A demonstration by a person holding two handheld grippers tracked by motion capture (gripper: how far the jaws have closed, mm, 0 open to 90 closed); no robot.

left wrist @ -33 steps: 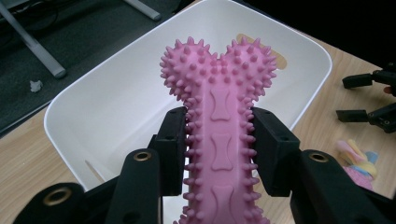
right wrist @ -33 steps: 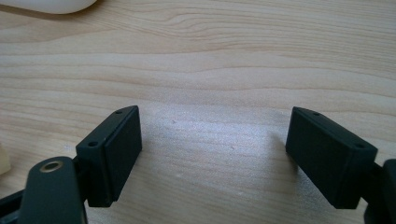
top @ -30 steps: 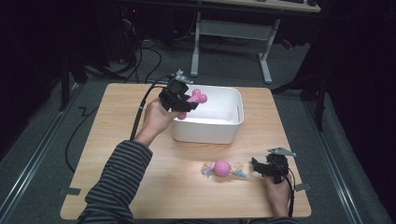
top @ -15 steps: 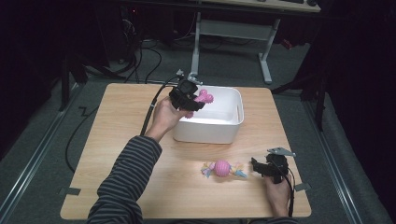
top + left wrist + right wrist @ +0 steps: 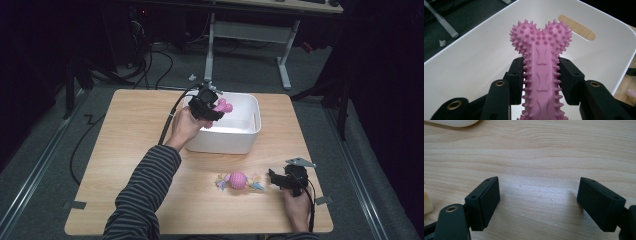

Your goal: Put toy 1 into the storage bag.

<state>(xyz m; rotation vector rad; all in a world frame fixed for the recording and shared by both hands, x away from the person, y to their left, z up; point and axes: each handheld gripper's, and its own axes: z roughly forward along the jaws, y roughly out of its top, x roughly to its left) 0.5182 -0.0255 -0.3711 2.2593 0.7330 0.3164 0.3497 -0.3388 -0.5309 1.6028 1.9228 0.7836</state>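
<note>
Moving further over the white bin [image 5: 235,137] on the wooden table [image 5: 125,165], the left gripper [image 5: 207,107] is clamping the spiky pink bone toy [image 5: 541,72] above its interior, while the right gripper [image 5: 280,180] is resting spread-jawed beside the pink ball toy [image 5: 237,180].

Pink spiky rubber bone toy [image 5: 541,75] was clamped by its shaft, knobbed end pointing forward, held over the near-left part of the white plastic bin [image 5: 235,137], above its rim. The bin sat on the table toward the far edge, roughly mid-width, a slot handle in its wall.
</note>
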